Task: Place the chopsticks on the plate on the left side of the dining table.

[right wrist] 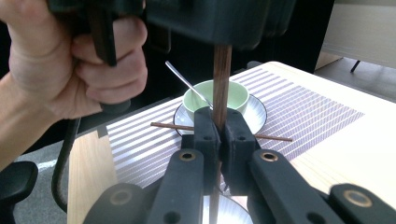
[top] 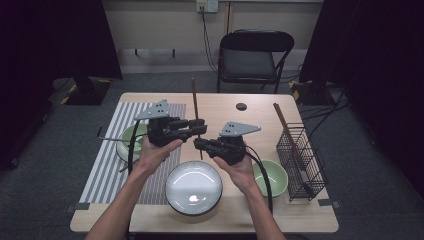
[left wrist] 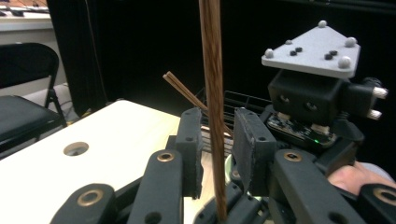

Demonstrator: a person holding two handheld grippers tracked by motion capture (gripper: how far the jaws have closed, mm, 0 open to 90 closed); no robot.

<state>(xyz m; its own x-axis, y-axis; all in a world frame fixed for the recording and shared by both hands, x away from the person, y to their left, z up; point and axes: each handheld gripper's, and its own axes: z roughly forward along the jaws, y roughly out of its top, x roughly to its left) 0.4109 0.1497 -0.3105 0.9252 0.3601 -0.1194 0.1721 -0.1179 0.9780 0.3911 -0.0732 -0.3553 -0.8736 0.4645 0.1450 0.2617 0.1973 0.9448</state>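
Chopstick [top: 194, 107], dark wood, is seen held upright above the white plate [top: 194, 187], between both tools. Right tool [top: 202, 144] is noted clamped tight on the stick's lower part; in the right gripper view the jaws press the wood from both sides [right wrist: 221, 84]. Left tool [top: 199, 128], higher up the stick, stands parted: in the left gripper view a gap is visible on either side of the stick [left wrist: 212, 93], so no grip is judged there. Behind the plate and to its left, a green cup [right wrist: 215, 98] with a spoon [right wrist: 187, 84] is set on a saucer on the striped mat [top: 107, 160], a second chopstick [right wrist: 173, 126] lying across the saucer. A green bowl [top: 275, 176] sits just right of the plate, a wire basket [top: 300, 160] with more chopsticks [top: 282, 122] beyond it. Risk noted: with one grip only, low on a long stick, the stick could pivot or slip if the right tool is tilted, and fall onto the plate. A snag on the left jaws during withdrawal could knock it askew.
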